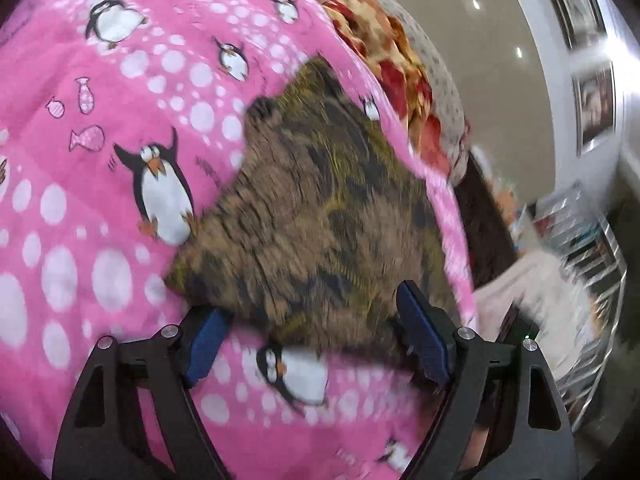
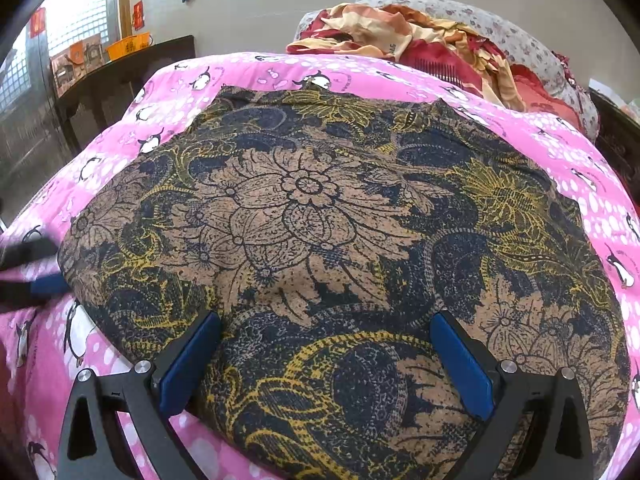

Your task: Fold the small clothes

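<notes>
The flowered brown garment (image 2: 320,220) lies spread flat on the pink penguin blanket (image 2: 248,72) that covers the bed. It sits right in front of both tools.

The right tool (image 2: 326,364) is open wide. Its blue pads (image 2: 188,368) stand on each side of the near edge of the garment, and they do not squeeze it. The cloth runs between and under them.

The left tool (image 1: 316,336) is open too. A corner of the garment lies between its pads, but nothing is pinched. This view is blurry, so I cannot tell if a pad touches the cloth.

The step in hand looks like getting a hold on the near edge to start a fold. To do it well, each tool should go low, so one pad slips under the edge and one stays on top. They should pinch only the garment, not the blanket below. Both tools should grab at the same edge, well apart, so the cloth lifts flat. Then lift slowly and lay the edge over evenly toward the far side.
</notes>
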A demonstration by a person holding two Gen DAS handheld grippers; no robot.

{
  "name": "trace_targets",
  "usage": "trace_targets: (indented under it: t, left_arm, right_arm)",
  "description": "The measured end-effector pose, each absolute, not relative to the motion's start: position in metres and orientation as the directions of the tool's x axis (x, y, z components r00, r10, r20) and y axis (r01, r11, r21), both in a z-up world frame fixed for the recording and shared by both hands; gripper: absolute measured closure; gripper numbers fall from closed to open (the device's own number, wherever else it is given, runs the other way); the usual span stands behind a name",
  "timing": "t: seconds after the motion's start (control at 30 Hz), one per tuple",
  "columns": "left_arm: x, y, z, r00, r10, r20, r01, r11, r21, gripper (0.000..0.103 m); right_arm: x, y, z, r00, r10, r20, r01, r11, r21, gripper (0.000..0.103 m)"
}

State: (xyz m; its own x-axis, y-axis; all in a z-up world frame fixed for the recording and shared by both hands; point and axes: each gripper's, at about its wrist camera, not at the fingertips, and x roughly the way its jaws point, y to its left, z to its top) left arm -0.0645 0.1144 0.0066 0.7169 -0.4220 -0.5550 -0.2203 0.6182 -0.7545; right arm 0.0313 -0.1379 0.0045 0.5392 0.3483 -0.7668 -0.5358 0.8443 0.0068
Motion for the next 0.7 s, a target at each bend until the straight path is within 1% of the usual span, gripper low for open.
trace_targets:
  t: [0.03,0.13,0.17,0.23,0.27,0.33,0.47,0.57,0.7]
  left_arm:
    - [-0.062,0.110,0.008,0.701,-0.427,-0.572,-0.218,0.635,-0.741,0.021]
    - [-0.058,0.092,0.014,0.665,-0.446,-0.599,-0.137,0.716,-0.684,0.021]
    - [-0.058,0.097,0.013,0.677,-0.440,-0.590,-0.141,0.709,-0.691,0.021]
    - [-0.057,0.115,0.006,0.713,-0.445,-0.543,-0.187,0.625,-0.758,0.021]
    - [-0.058,0.117,0.006,0.720,-0.442,-0.535,-0.195,0.612,-0.767,0.021]
    - [-0.054,0.112,0.008,0.710,-0.435,-0.554,-0.202,0.628,-0.752,0.021]
    - [-0.046,0.108,0.010,0.694,-0.477,-0.540,-0.149,0.638,-0.756,0.021]
    - [-0.043,0.121,0.006,0.713,-0.477,-0.515,-0.187,0.578,-0.795,0.021]
    - [-0.039,0.117,0.007,0.710,-0.458,-0.535,-0.198,0.599,-0.776,0.021]
  right_arm:
    - [0.031,-0.138,0.004,0.539,0.348,-0.767,-0.536,0.844,0.006,0.000]
    - [0.032,-0.138,0.004,0.538,0.349,-0.767,-0.536,0.844,0.009,0.000]
    - [0.031,-0.138,0.004,0.538,0.350,-0.767,-0.536,0.844,0.010,0.000]
    - [0.031,-0.138,0.005,0.540,0.349,-0.766,-0.535,0.845,0.009,0.000]
    - [0.031,-0.138,0.005,0.539,0.350,-0.766,-0.535,0.845,0.009,0.000]
    - [0.031,-0.138,0.005,0.538,0.350,-0.766,-0.534,0.845,0.011,0.000]
    - [0.032,-0.138,0.004,0.539,0.350,-0.766,-0.534,0.845,0.011,0.000]
    - [0.032,-0.138,0.004,0.539,0.350,-0.766,-0.534,0.845,0.010,0.000]
    - [0.031,-0.138,0.004,0.539,0.350,-0.766,-0.534,0.845,0.011,0.000]
